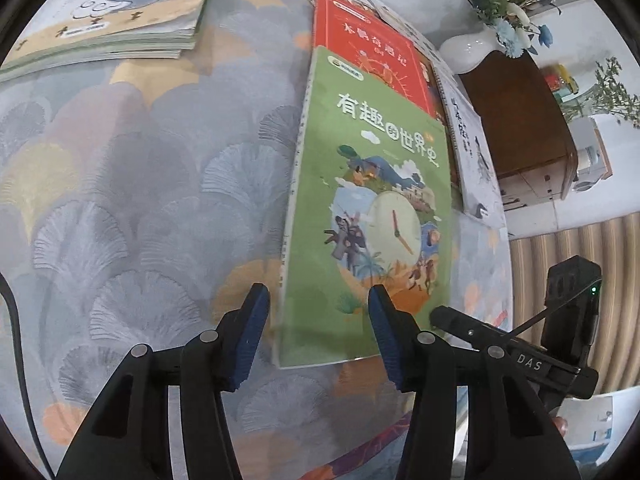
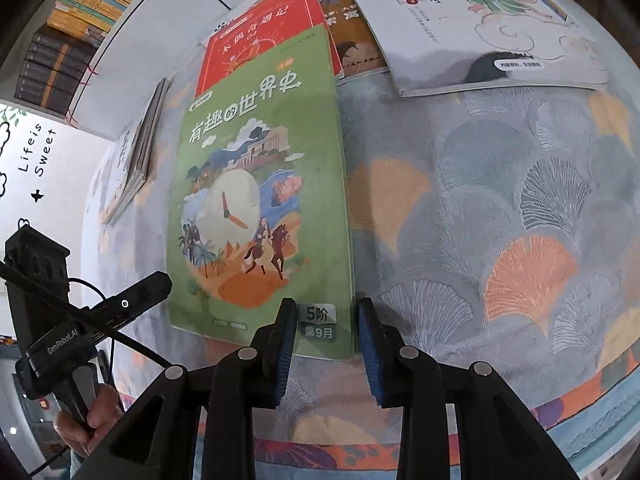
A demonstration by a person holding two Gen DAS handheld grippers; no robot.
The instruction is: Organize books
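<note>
Tablecloth [image 2: 500, 208]: green book [image 2: 260, 200] btwn right gripper [image 2: 325, 344].

Left tongs [image 1: 318, 304] parted, right tongs [image 2: 325, 316] nearly closed.

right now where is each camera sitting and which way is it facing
Left wrist: on the left gripper, looking down along its fingers at the green book's near left corner; the right gripper shows at right.
Right wrist: on the right gripper, looking down at the green book's near right corner; the left gripper and a hand show at left.
Shared: green book, red book beneath it, patterned tablecloth.
</note>
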